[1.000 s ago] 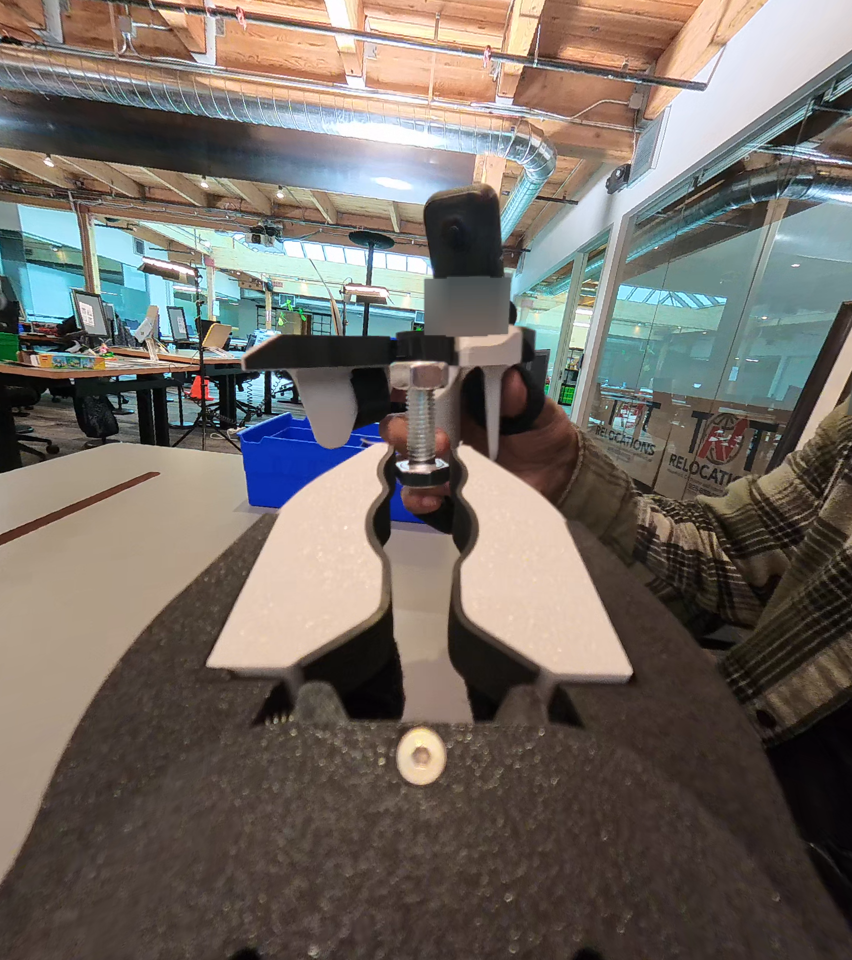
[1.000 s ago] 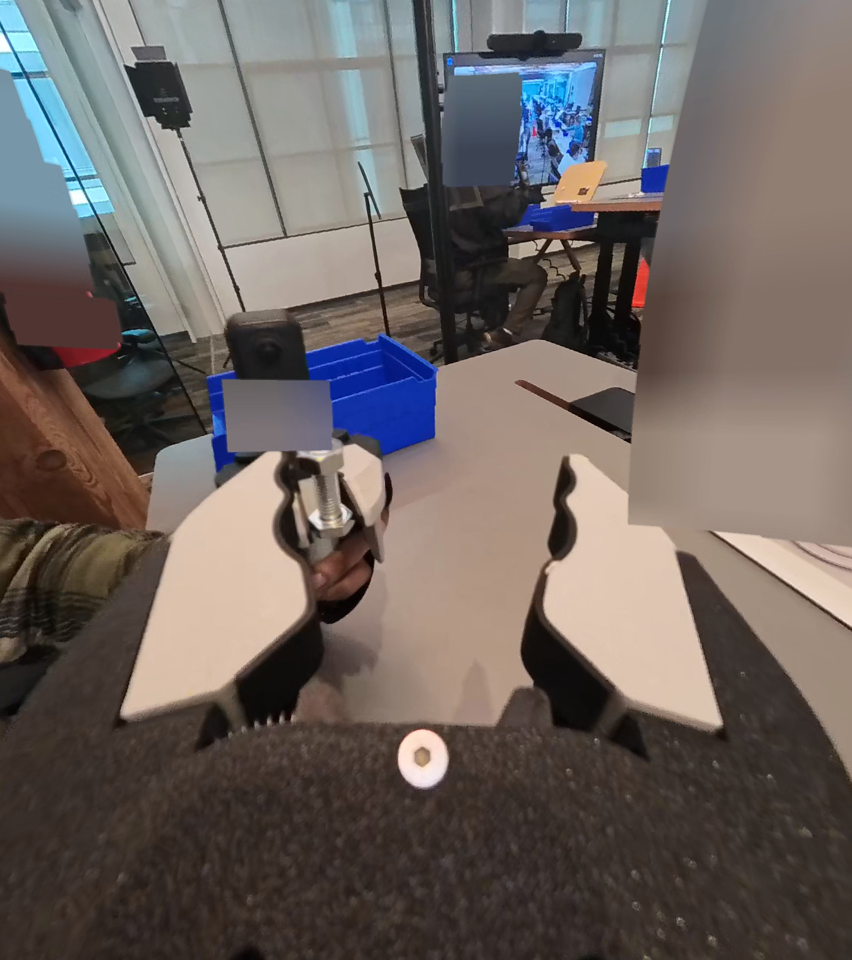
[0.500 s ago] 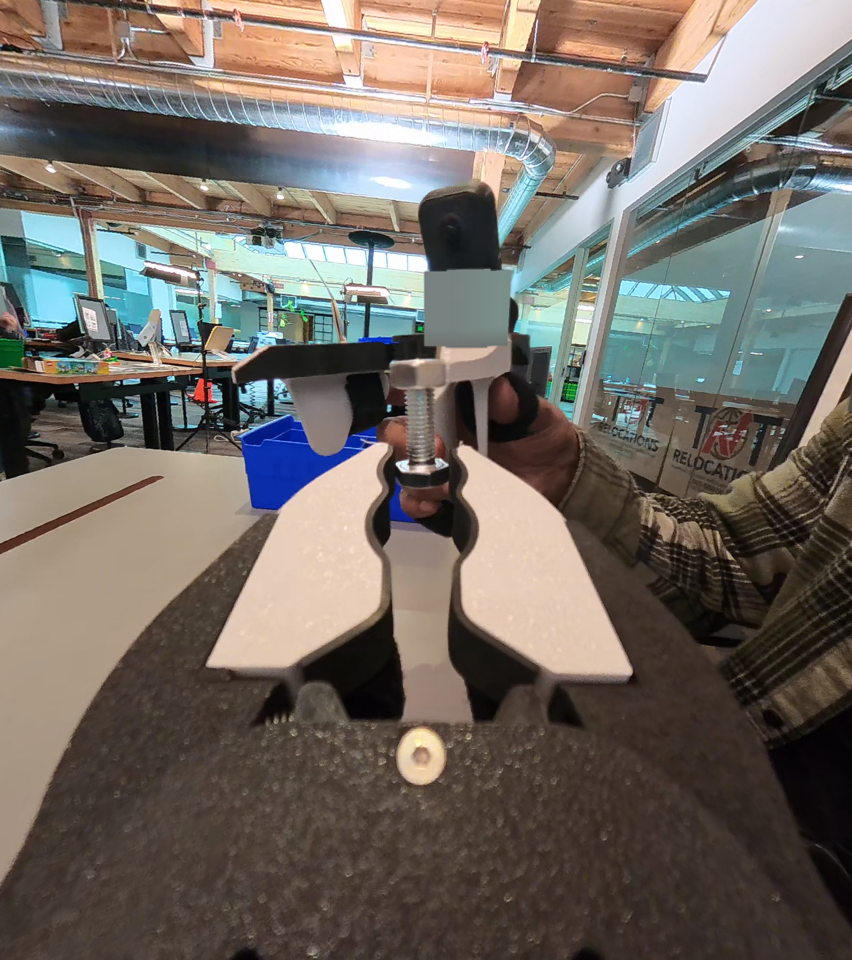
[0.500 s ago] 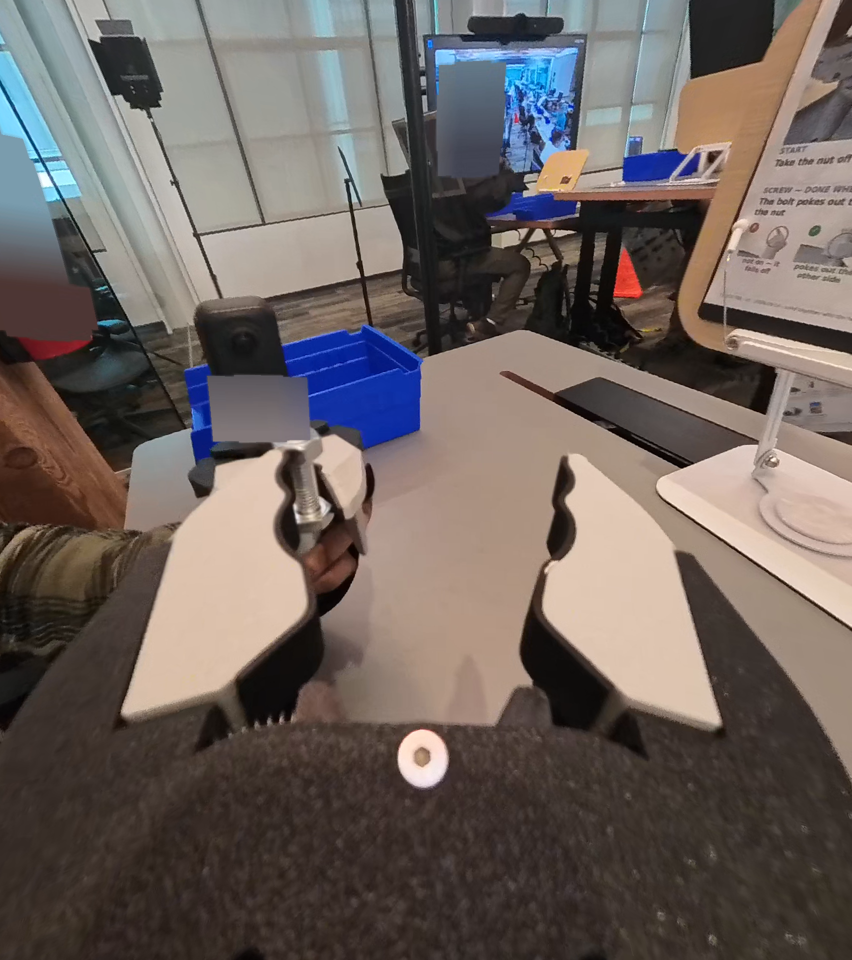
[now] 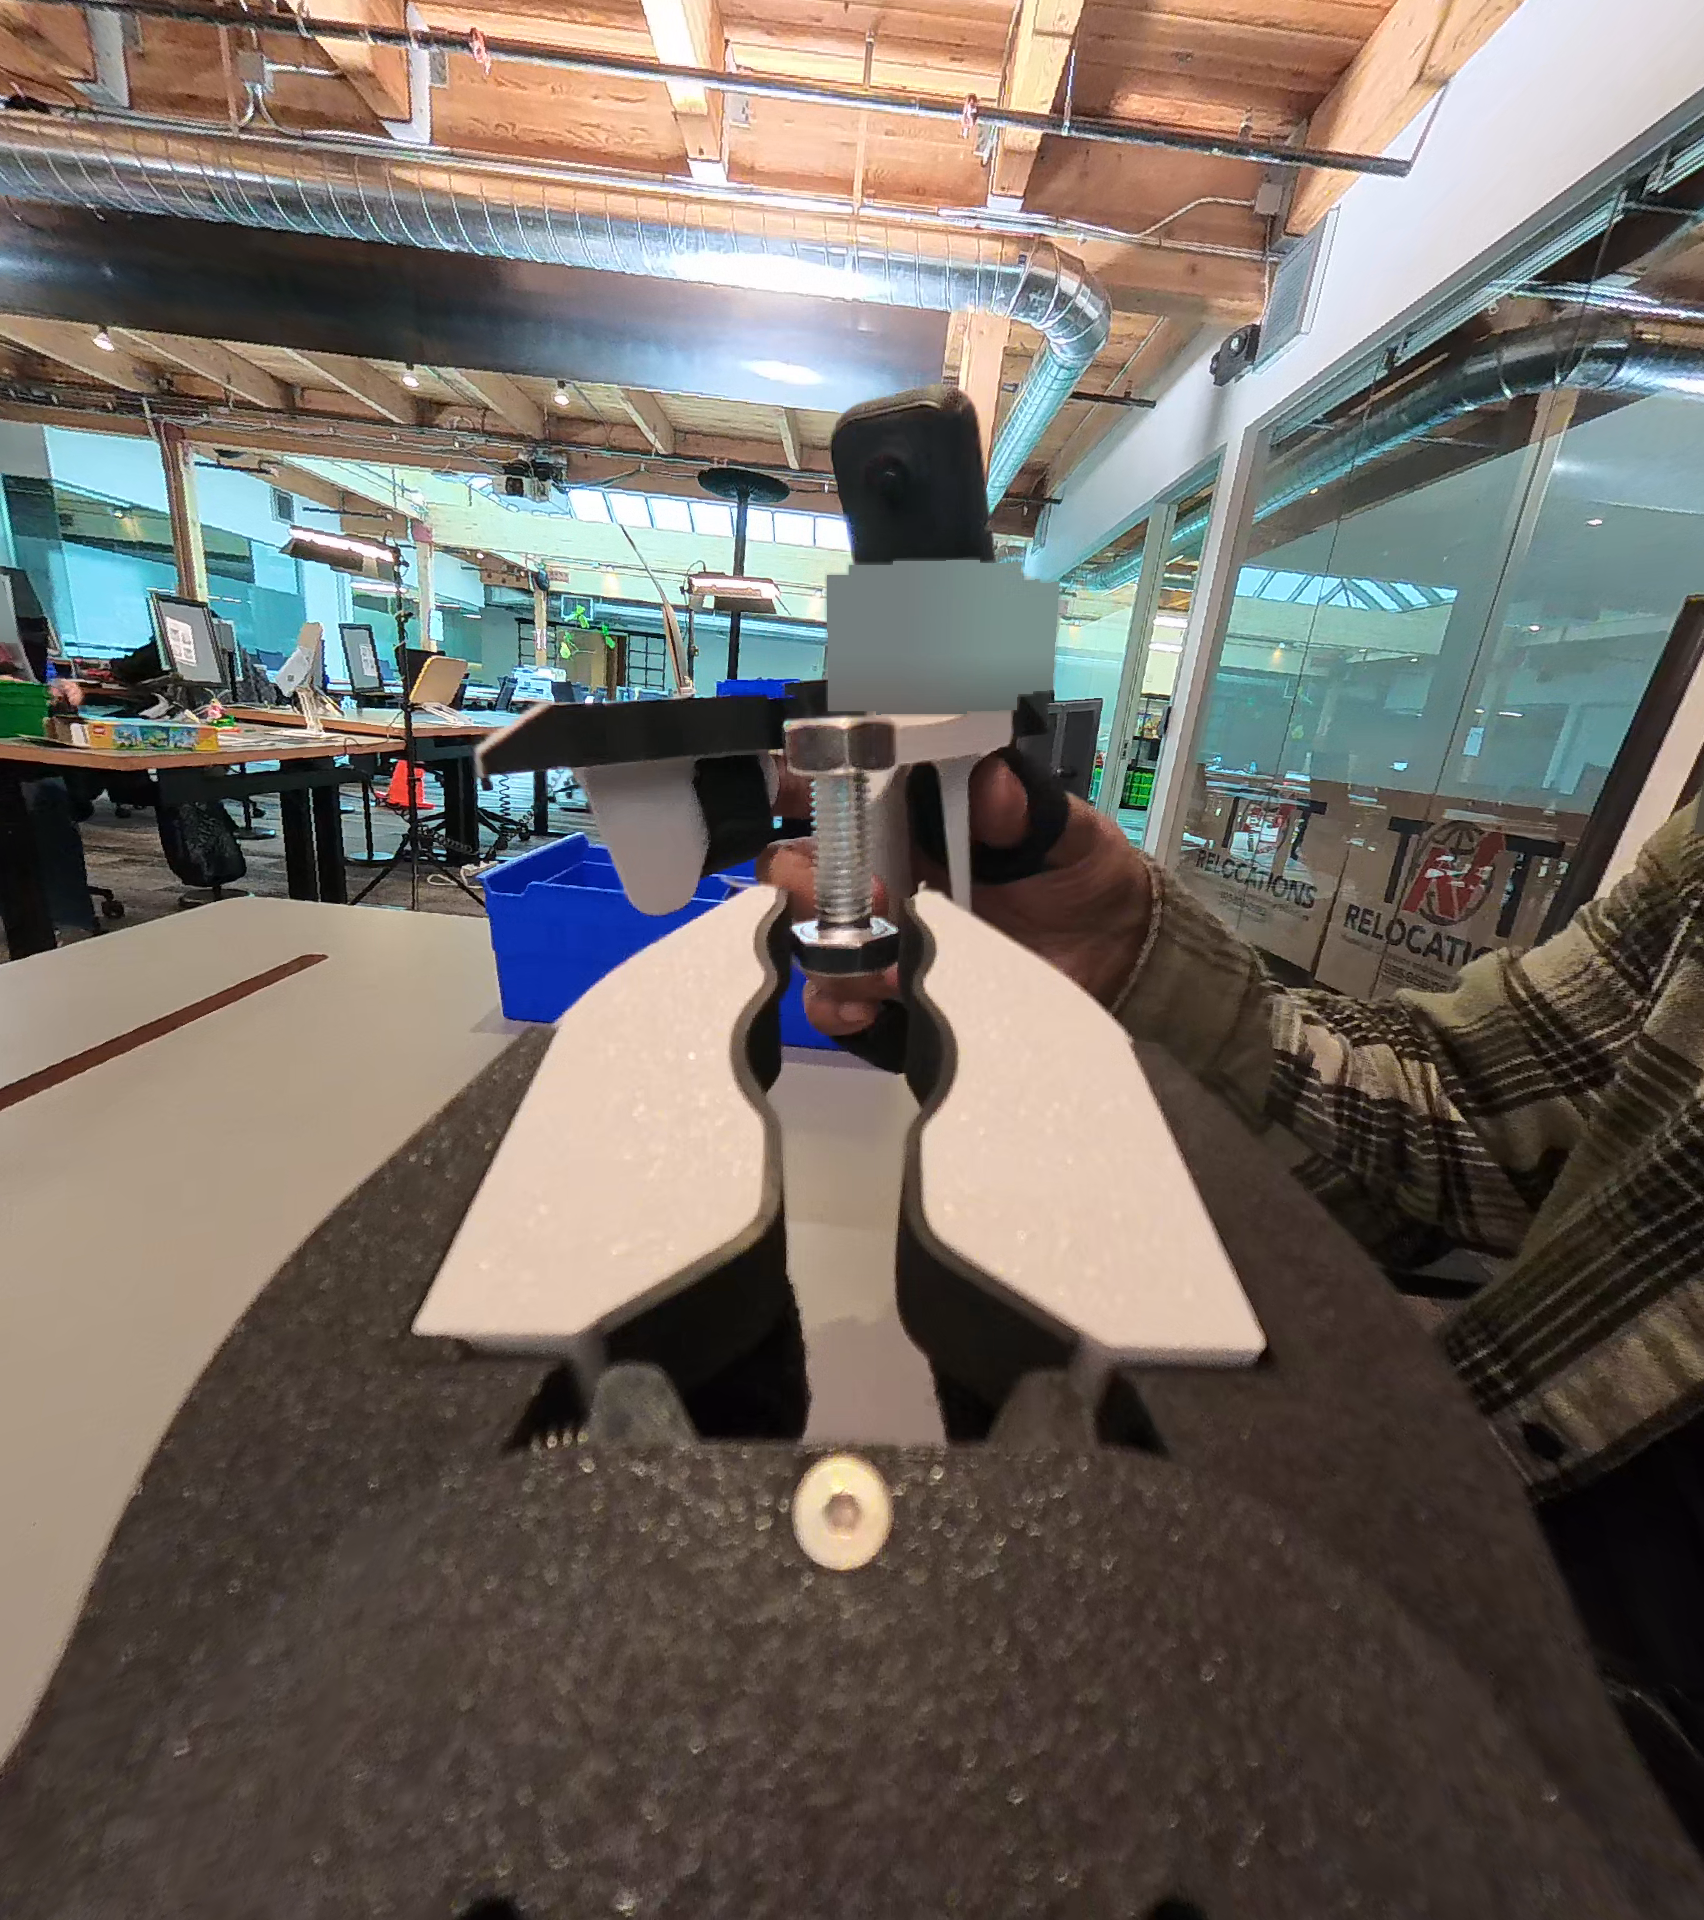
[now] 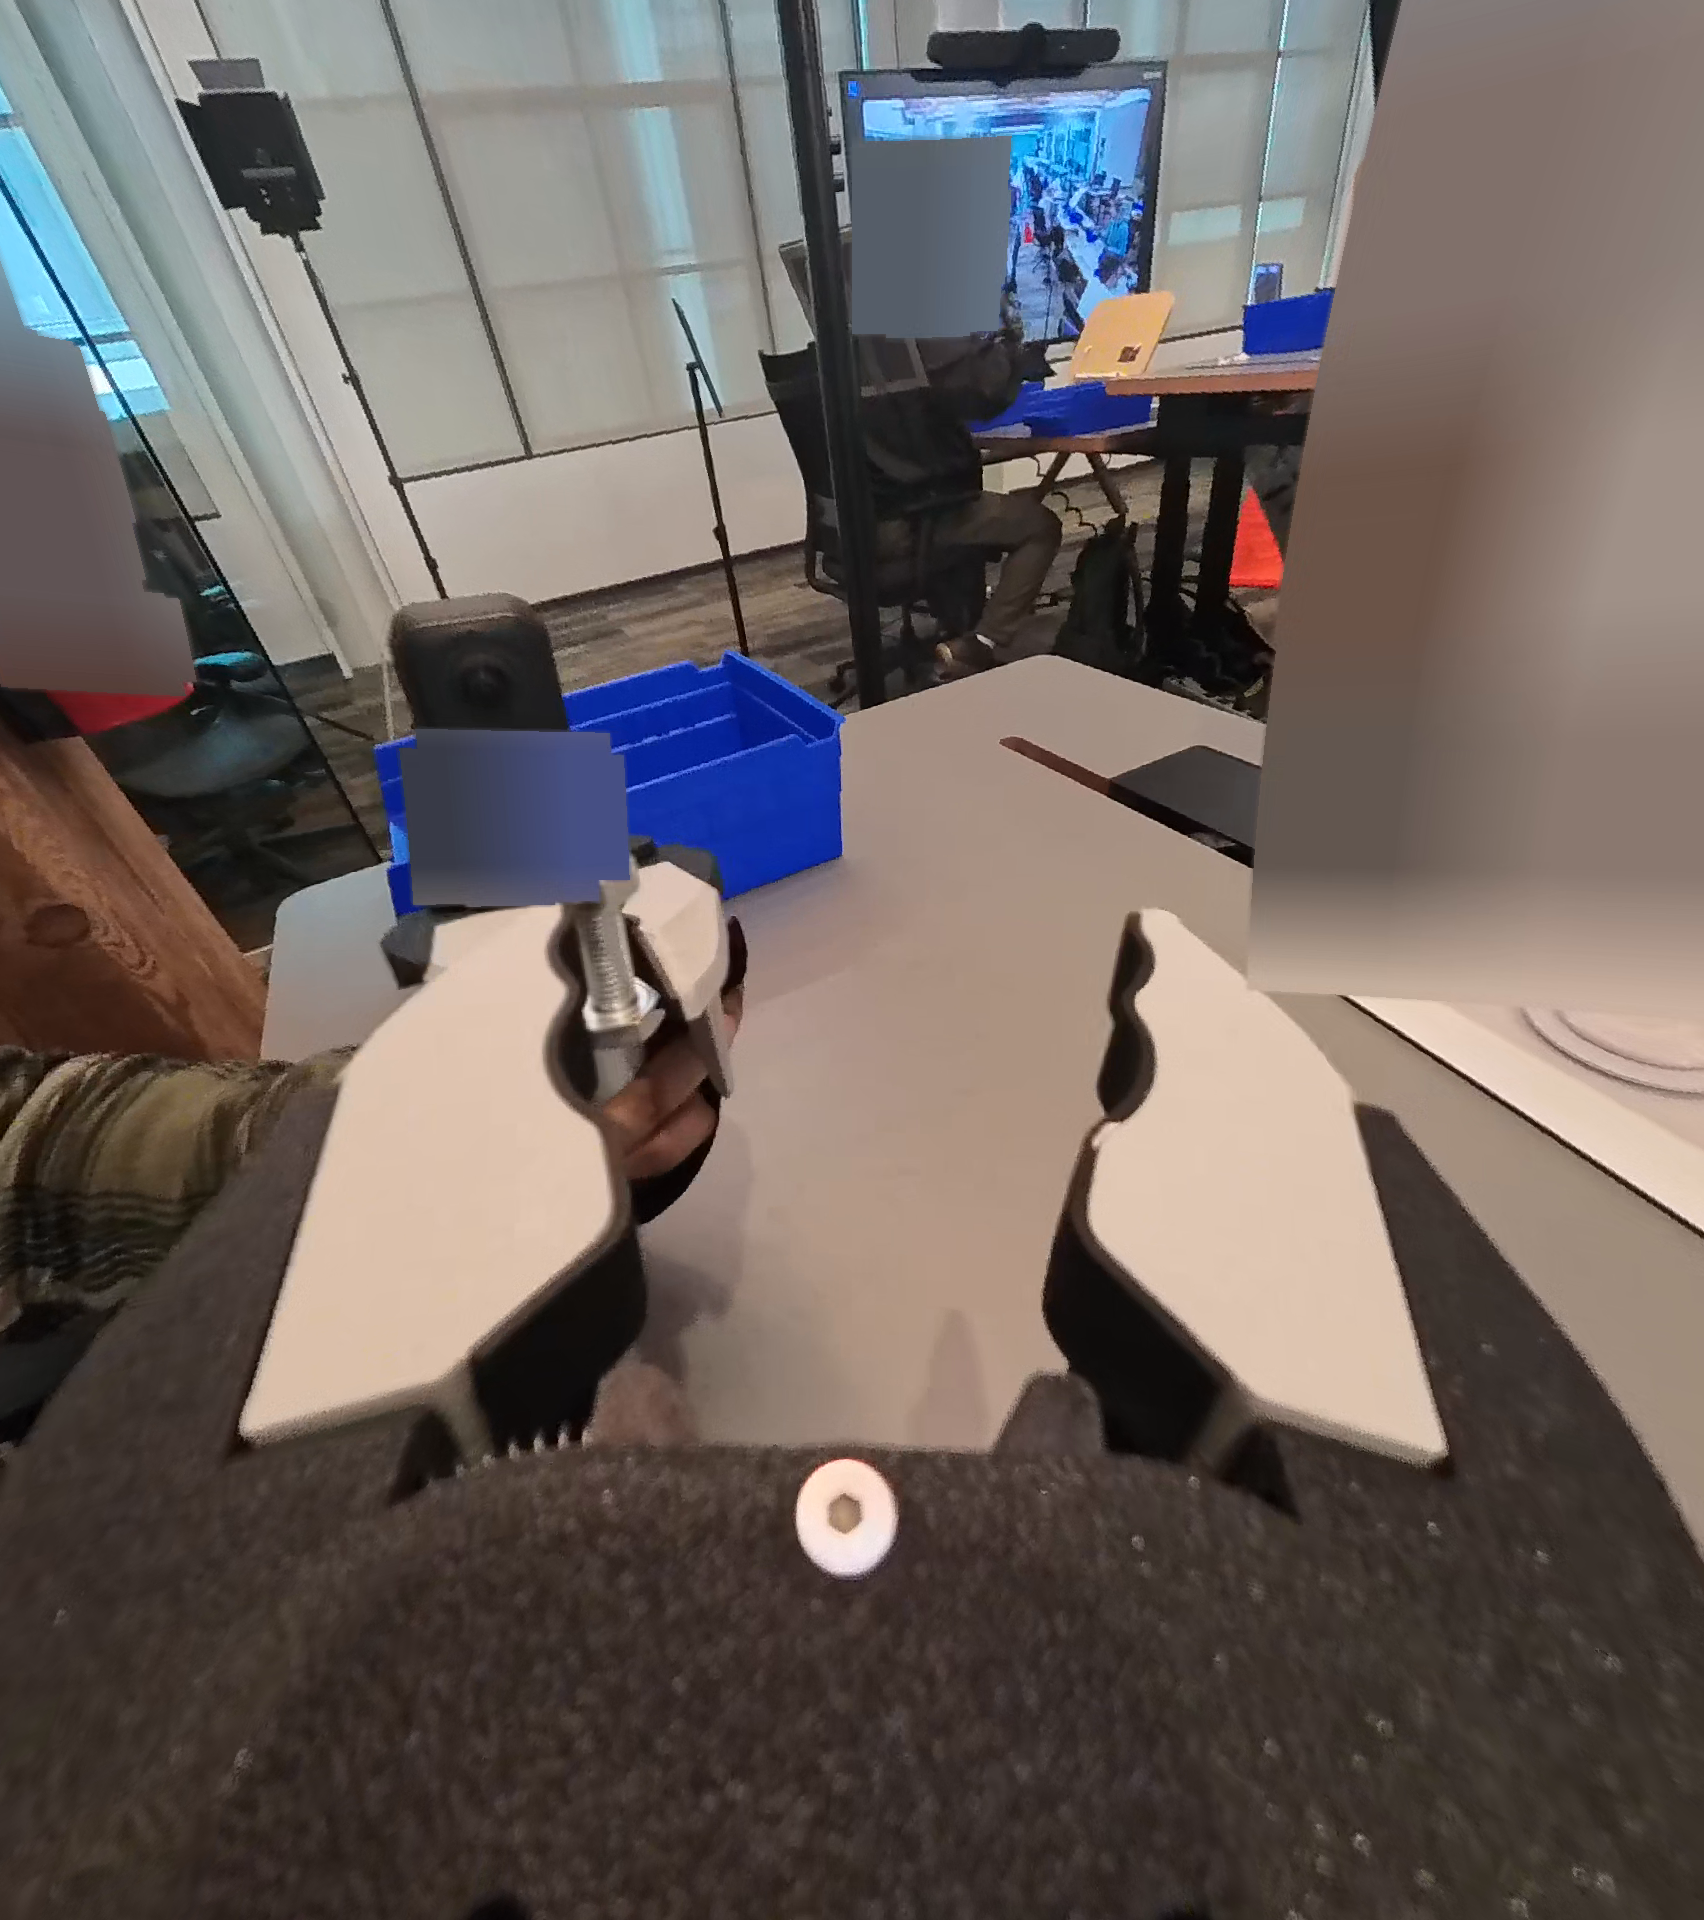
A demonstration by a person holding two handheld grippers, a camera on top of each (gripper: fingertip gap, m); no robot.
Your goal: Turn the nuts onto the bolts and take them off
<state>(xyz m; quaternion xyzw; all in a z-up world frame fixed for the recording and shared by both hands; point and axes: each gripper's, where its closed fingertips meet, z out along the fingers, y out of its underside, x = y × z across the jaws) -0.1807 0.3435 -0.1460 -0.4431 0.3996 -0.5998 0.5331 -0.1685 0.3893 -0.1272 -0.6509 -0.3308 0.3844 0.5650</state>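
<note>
A silver bolt (image 5: 843,831) stands upright with its hex head up and a nut (image 5: 843,933) near its lower end. My left gripper (image 5: 843,940) is shut on the nut, holding the bolt in the air above the grey table (image 5: 100,1091). My right gripper (image 6: 848,935) is open wide and empty. Its left finger (image 6: 474,1143) sits right beside the bolt (image 6: 607,971) and nut (image 6: 624,1023). In the left wrist view the right gripper (image 5: 806,873) faces me, with the bolt head close to one of its fingers (image 5: 941,810). A hand in a plaid sleeve (image 5: 1450,1091) holds it.
A blue bin (image 6: 723,779) stands on the table behind the grippers and also shows in the left wrist view (image 5: 567,935). A white stand base (image 6: 1606,1122) and a black pad (image 6: 1191,790) lie at the right. A person sits at a desk far behind.
The left gripper keeps its grip on the nut. The right gripper stays open beside the bolt; its view swung right half a second ago and has swung back.
</note>
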